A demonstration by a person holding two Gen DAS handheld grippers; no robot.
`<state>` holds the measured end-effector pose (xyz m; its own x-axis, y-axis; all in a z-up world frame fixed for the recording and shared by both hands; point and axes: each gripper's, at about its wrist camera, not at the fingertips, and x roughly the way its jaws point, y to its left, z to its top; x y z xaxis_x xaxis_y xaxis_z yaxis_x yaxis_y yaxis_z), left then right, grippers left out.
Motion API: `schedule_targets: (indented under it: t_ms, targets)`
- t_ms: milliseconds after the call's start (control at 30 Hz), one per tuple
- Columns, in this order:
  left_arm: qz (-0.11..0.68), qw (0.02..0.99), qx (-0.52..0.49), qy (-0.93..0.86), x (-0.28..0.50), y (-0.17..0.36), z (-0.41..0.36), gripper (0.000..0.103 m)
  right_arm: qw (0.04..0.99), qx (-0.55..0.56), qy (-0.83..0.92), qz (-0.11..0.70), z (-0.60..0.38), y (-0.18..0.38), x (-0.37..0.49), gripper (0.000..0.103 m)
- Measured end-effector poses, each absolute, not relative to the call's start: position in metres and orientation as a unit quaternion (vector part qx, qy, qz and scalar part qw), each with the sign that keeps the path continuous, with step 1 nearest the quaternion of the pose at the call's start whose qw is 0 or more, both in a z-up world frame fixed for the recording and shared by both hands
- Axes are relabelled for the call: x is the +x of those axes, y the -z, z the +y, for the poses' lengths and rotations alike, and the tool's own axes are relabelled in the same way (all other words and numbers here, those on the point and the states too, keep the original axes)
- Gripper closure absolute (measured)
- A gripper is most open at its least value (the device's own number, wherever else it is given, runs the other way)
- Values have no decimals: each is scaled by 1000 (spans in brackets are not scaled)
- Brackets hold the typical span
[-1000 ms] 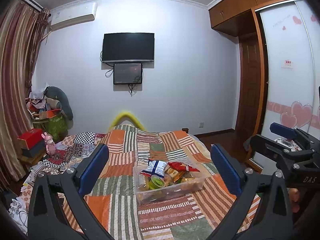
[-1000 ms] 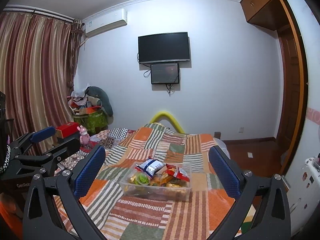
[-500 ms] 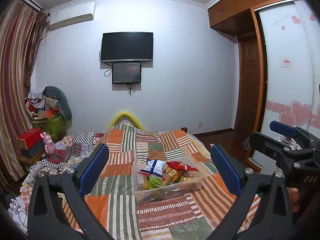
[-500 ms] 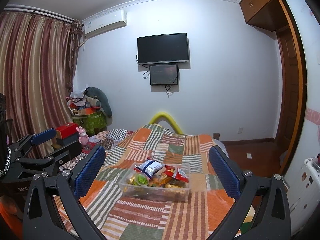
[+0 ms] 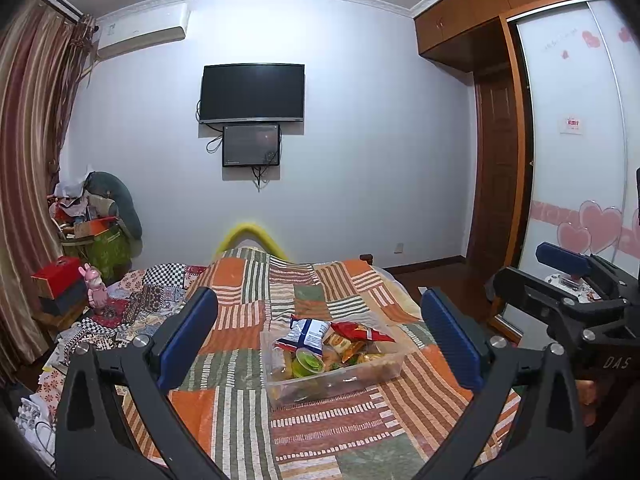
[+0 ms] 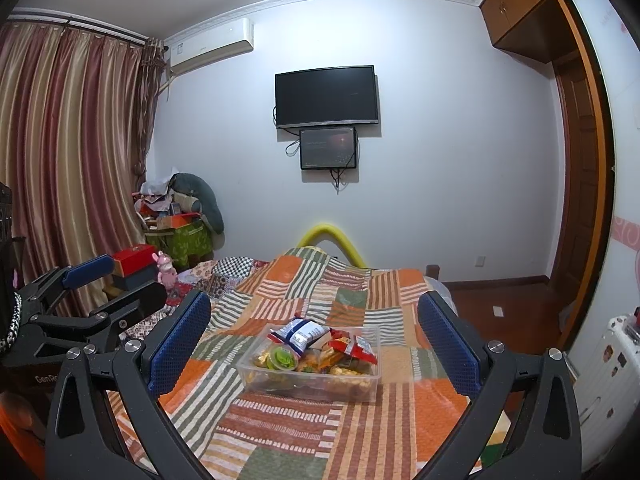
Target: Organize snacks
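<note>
Hovering above the near end of the bed, the left gripper is held with its blue-padded fingers spread wide, and nothing is clasped between them. The right gripper is likewise held wide apart and empty, level with the left one; each is seen at the edge of the other's view, the right gripper at the right of the left wrist view and the left gripper at the left of the right wrist view.

Framed between both pairs of fingers, well apart from them, a clear plastic container is set on the patchwork quilt of orange, green and white striped squares. The container is filled with snacks: a blue and white packet is laid on top toward the left, a red packet toward the right, and a round green-lidded cup is tucked in at the near left. Further small yellow and orange wrappers are seen beneath, too small to be told apart.

Beyond the foot of the bed a yellow curved rail is visible. On the far wall a dark television is mounted, with a smaller screen just below it. Striped curtains are hung at the left, and a wooden wardrobe is built in at the right.
</note>
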<state>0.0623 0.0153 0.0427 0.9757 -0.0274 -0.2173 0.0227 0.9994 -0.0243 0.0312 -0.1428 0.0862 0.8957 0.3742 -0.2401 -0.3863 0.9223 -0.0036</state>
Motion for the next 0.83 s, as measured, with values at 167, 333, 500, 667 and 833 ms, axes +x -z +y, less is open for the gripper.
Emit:
schedule_targets:
  t_ms: [167,333,500,667,833]
  targets:
    - [114,993,-12,19,64,-43,15,0,973,-25,-195,118,-143,-86,31,0]
    - [122,992,-16,27,67,-41,15,0,973,-24,-194,119,-143,-85,32,0]
    - [123,992,-16,27,68,-40,15,0,974,-28,-192,120,-143,-84,33,0]
    - [121,992,-16,27,68,-40,15,0,974,-27,-190,121,-144,-83,34,0]
    - [121,992,-16,27,69,-39,14,0,974,-27,-191,122,-144,-83,35,0]
